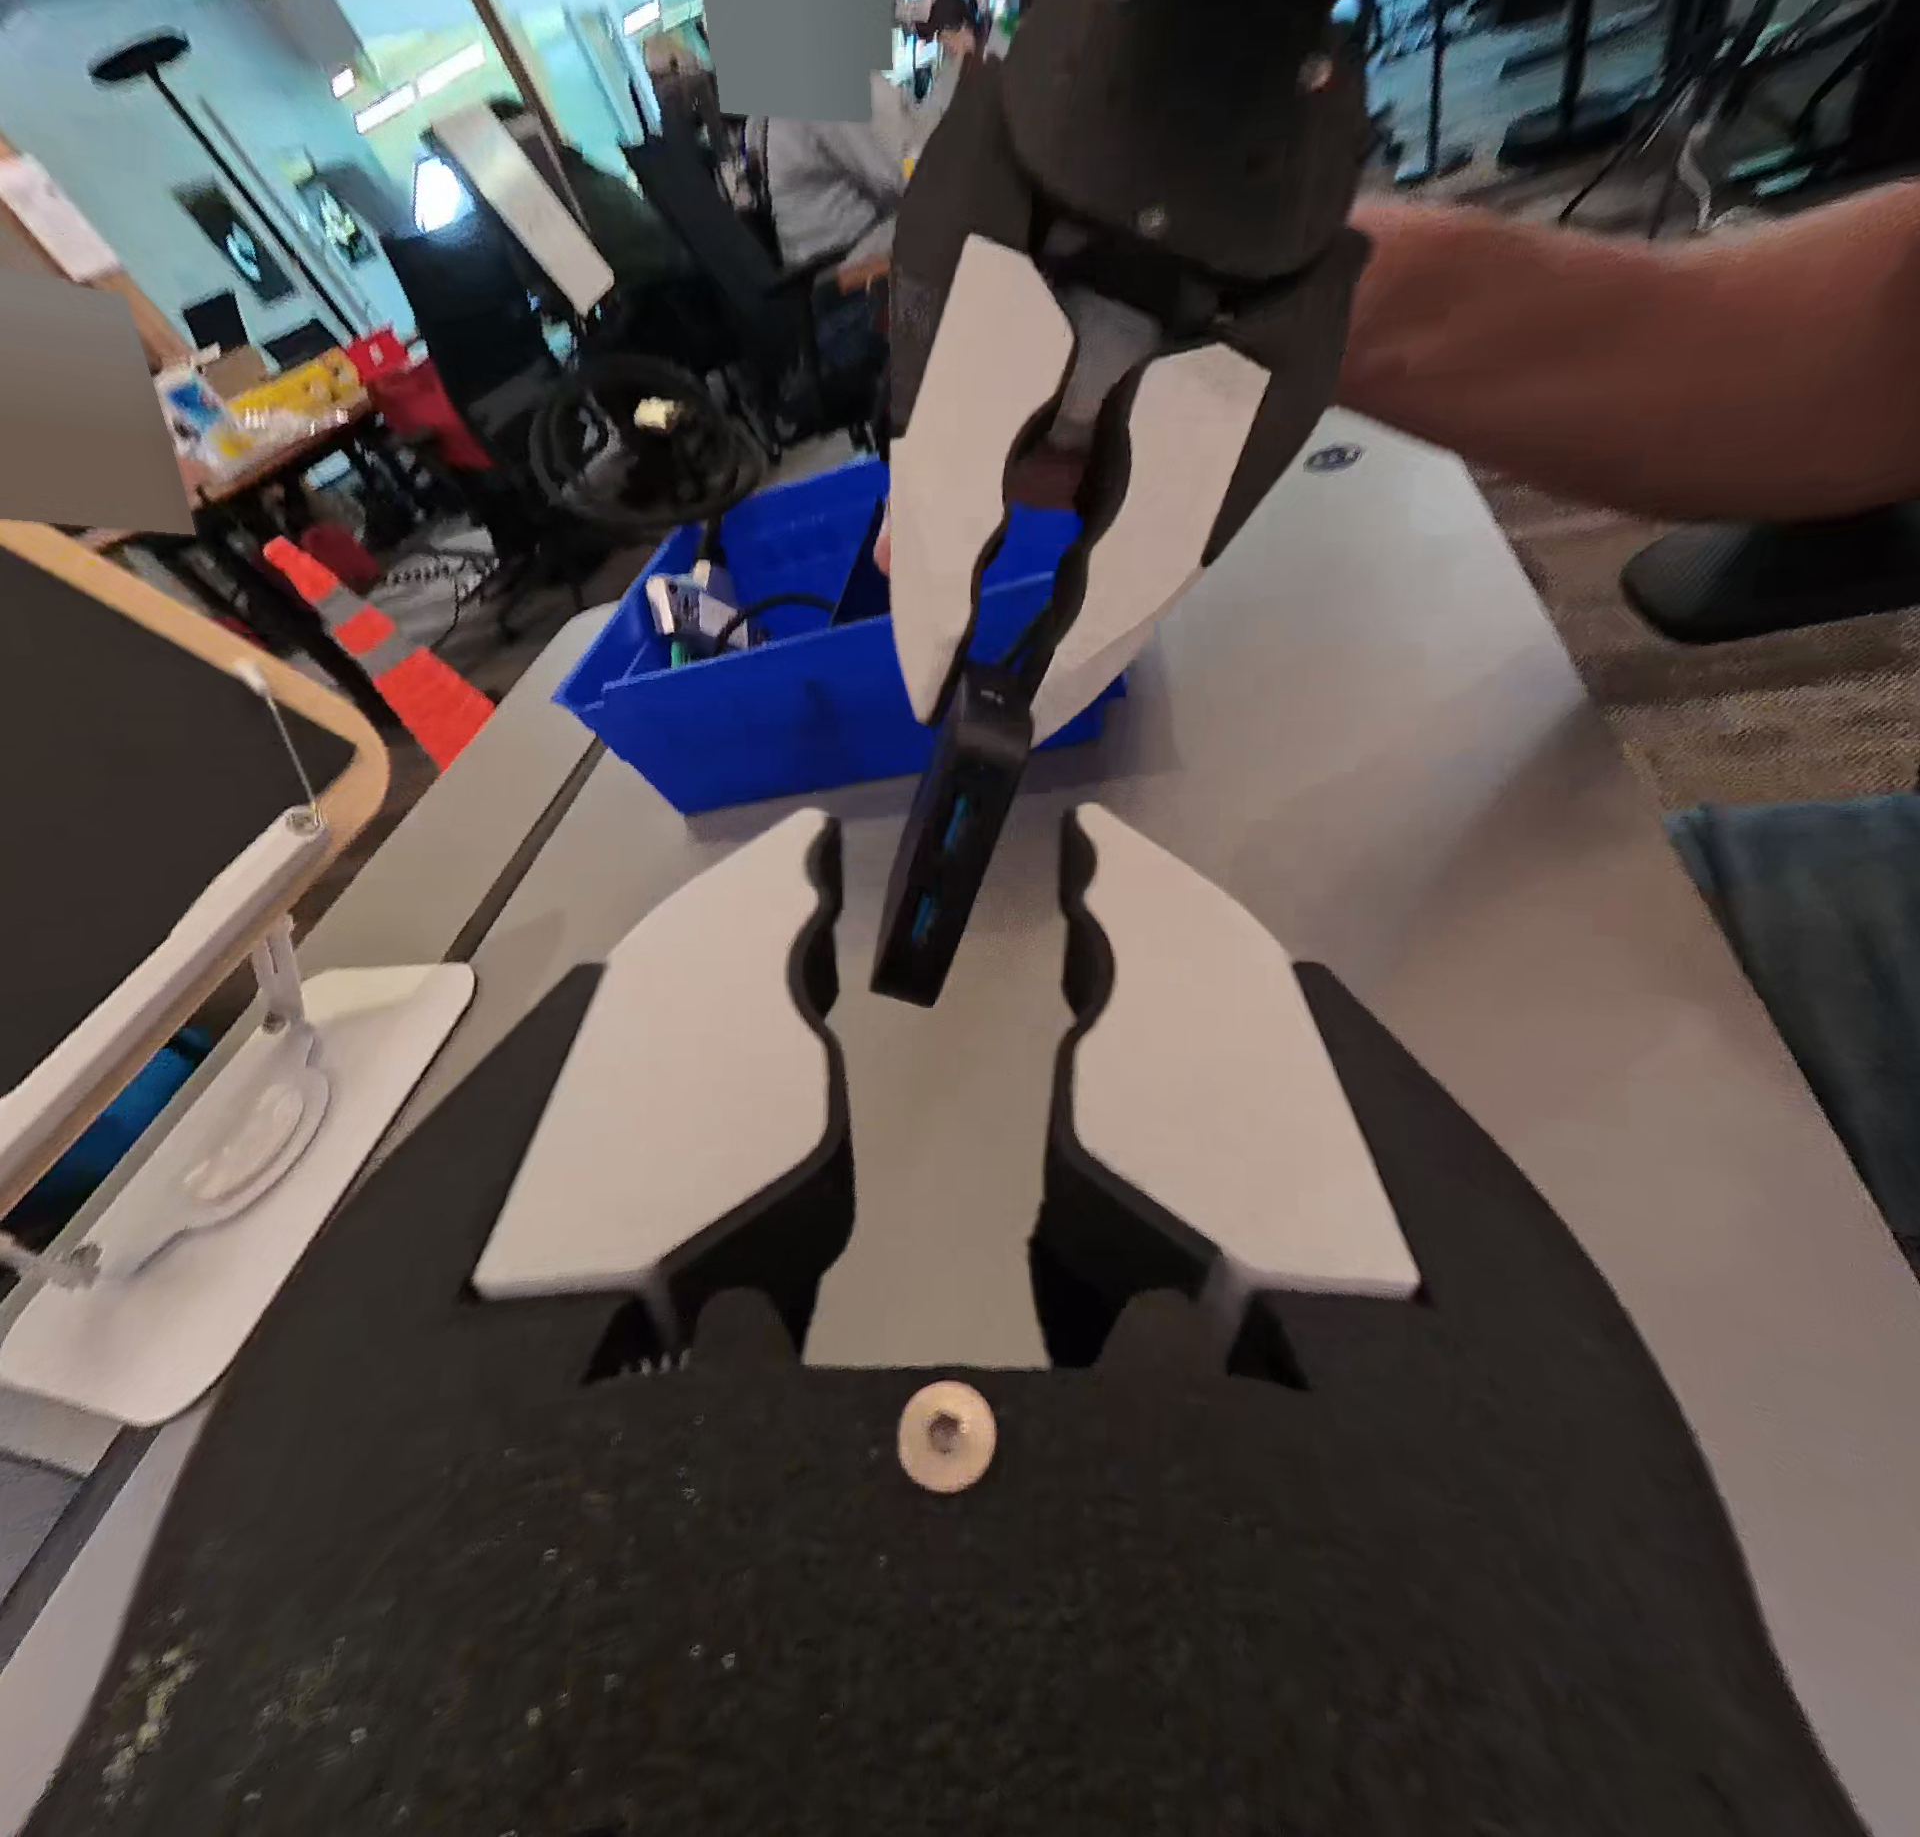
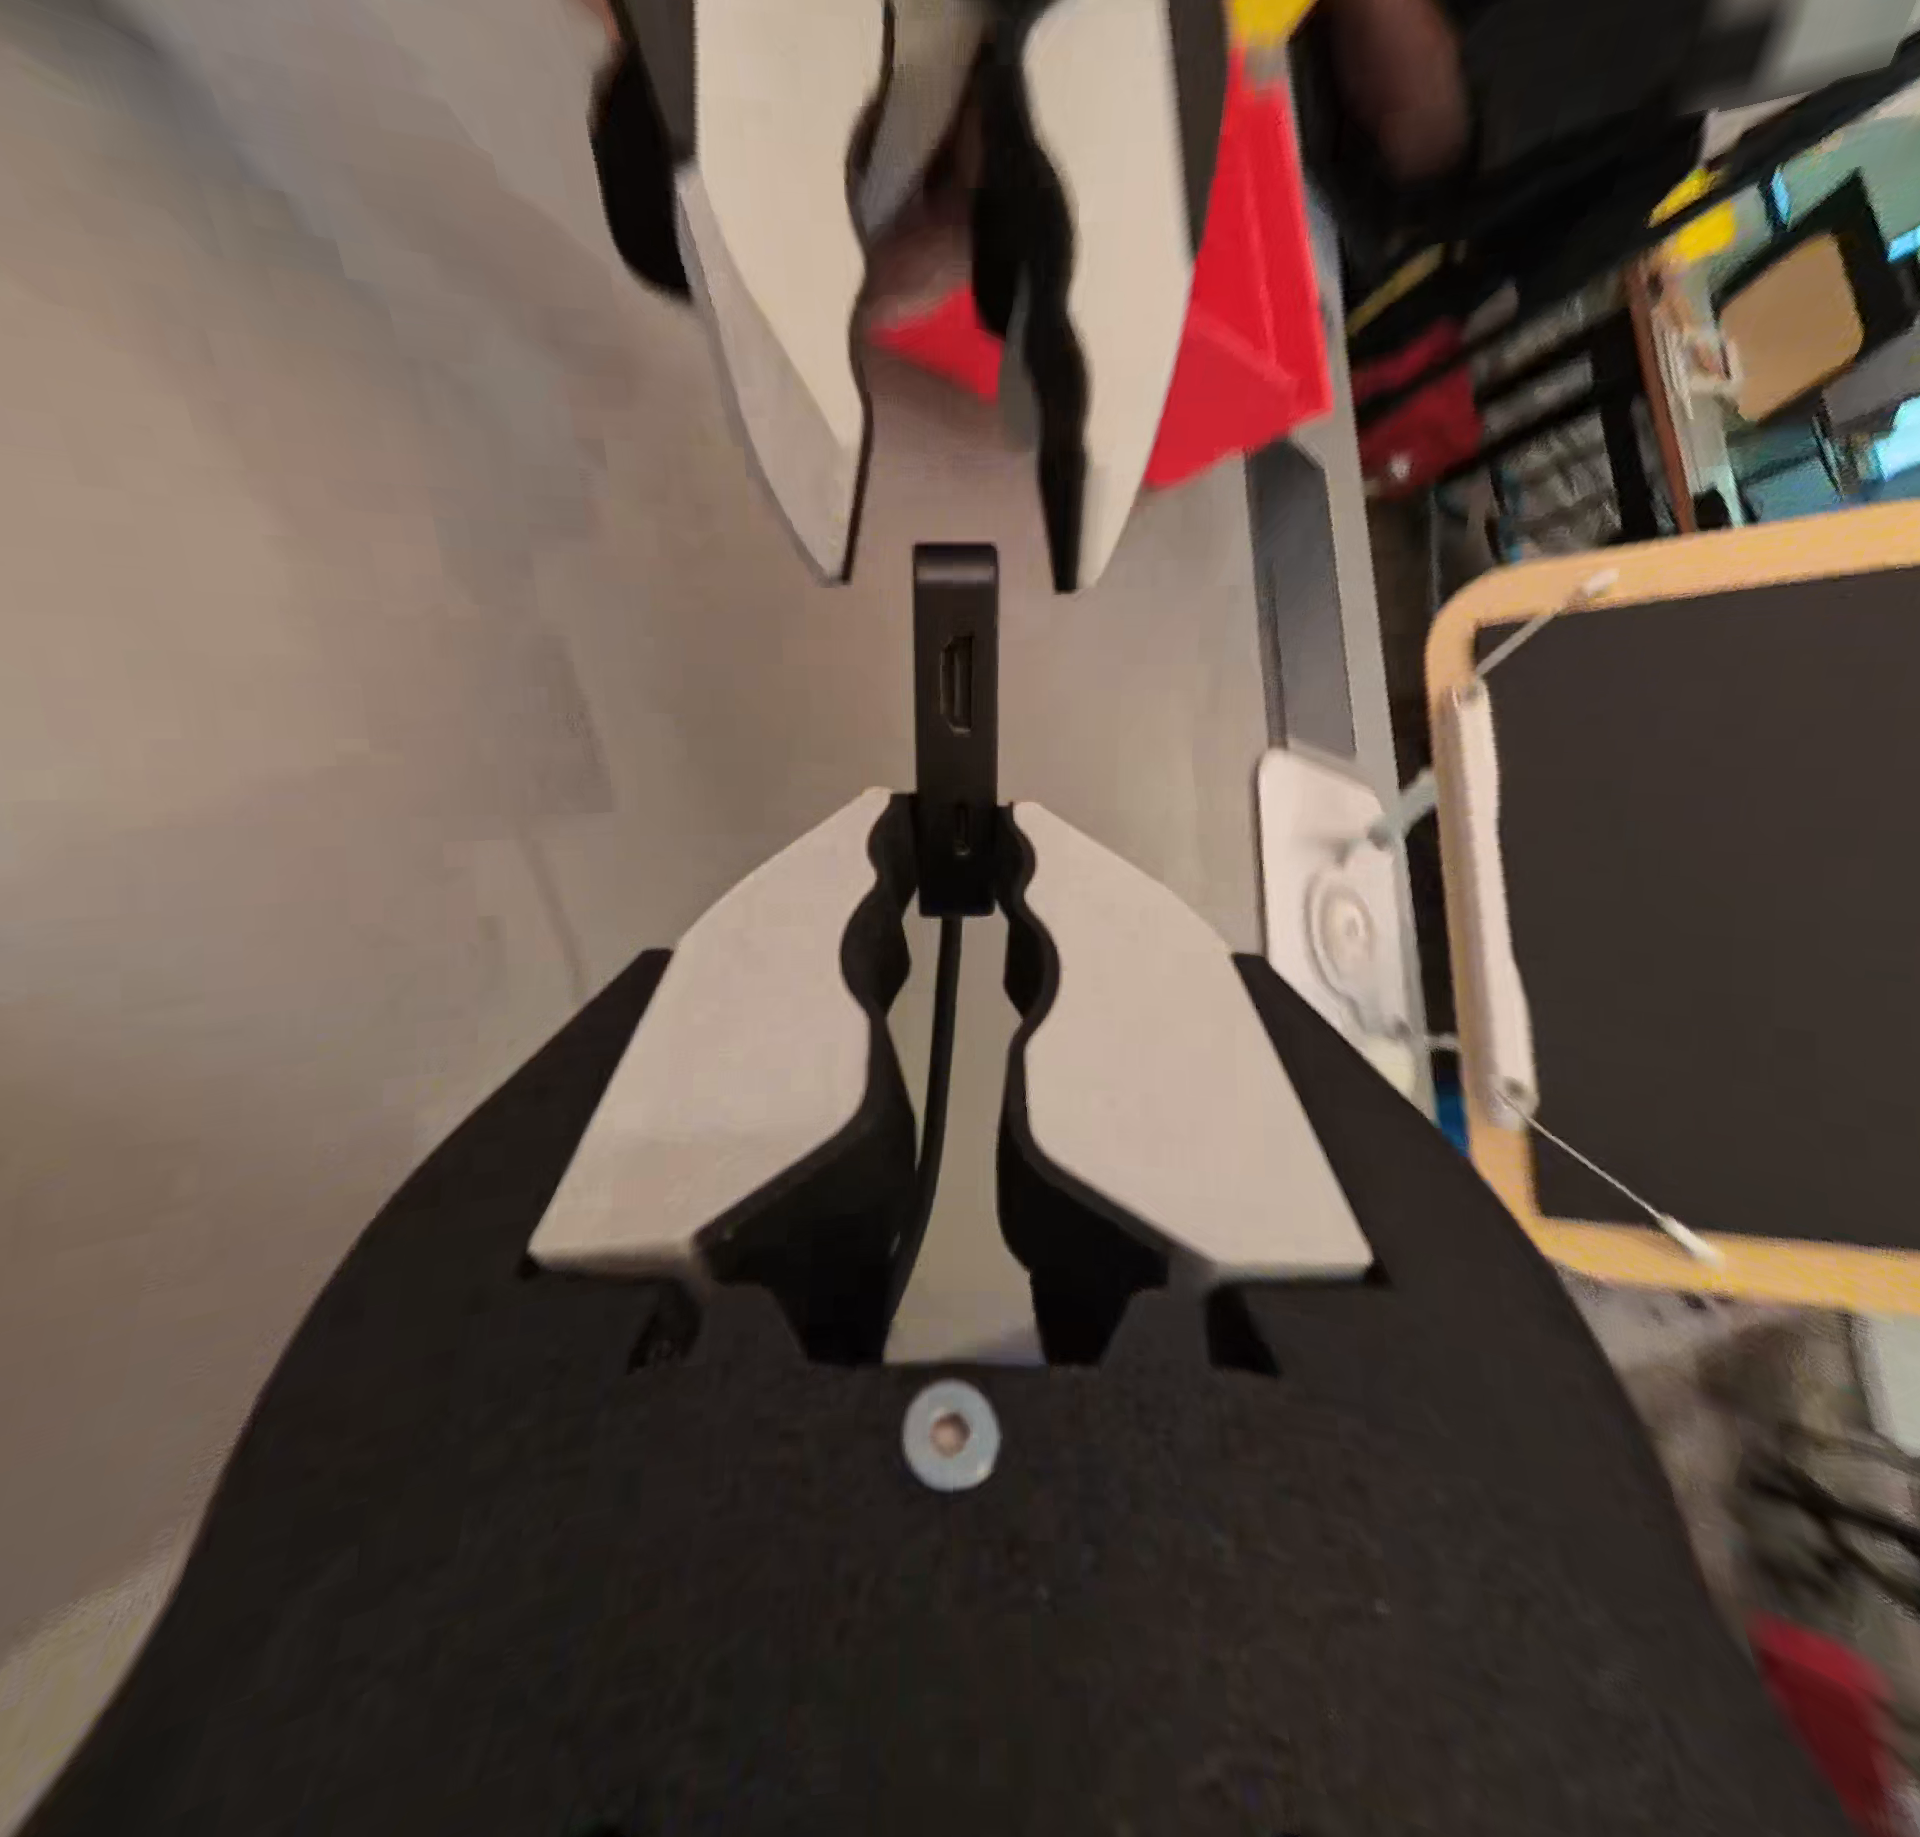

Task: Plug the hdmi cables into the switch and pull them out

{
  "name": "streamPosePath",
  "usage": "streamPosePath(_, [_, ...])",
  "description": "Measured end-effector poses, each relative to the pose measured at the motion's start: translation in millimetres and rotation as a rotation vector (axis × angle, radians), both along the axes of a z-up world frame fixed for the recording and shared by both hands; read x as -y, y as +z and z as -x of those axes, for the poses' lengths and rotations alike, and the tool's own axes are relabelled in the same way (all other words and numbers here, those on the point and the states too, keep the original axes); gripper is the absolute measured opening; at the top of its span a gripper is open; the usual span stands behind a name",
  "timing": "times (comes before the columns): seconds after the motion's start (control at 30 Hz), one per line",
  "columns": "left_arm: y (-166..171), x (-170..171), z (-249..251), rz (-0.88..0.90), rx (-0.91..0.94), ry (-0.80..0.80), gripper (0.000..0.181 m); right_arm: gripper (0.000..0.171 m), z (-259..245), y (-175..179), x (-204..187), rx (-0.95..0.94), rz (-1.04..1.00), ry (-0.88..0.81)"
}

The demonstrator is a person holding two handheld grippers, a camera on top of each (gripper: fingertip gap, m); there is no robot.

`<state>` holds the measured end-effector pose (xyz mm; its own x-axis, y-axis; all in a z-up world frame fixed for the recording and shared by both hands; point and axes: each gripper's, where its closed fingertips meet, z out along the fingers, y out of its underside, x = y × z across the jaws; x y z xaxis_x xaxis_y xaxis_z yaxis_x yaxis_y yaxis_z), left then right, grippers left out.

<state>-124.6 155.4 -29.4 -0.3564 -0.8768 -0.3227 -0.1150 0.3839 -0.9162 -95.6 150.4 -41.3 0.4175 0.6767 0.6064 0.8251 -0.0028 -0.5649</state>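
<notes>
Right gripper (image 2: 954,831) pinches near end of black switch (image 2: 954,686), held in air above table (image 1: 1403,852). Left gripper (image 1: 951,852) spread, empty, facing switch's far end. 0 HDMI cables plugged; plugging and pulling remain.

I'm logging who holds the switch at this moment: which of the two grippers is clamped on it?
The right gripper: its fingertips pinch the cable end of the black switch. The left gripper is open, its fingers either side of the switch's free end without touching.
</notes>
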Motion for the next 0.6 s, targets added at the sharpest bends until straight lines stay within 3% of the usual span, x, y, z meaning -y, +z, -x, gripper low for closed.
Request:
streamPosePath(0.13, [-22.3, 4.7, -10.3, -0.132, -0.088, 0.034, 0.044, 0.014, 10.8, -6.8, 2.8, 0.085, 0.014, 0.006])
streamPosePath(0.3, [-30.0, 6.6, -17.8, -0.309, -0.054, 0.09, 0.019, 0.014, 12.5, -12.7, 4.2, 0.12, 0.034, 0.006])
streamPosePath(0.6, [-23.4, 15.2, -16.4, -0.374, -0.005, 0.072, 0.013, 0.015, 14.4, -7.6, 12.6, 0.036, 0.049, 0.055])
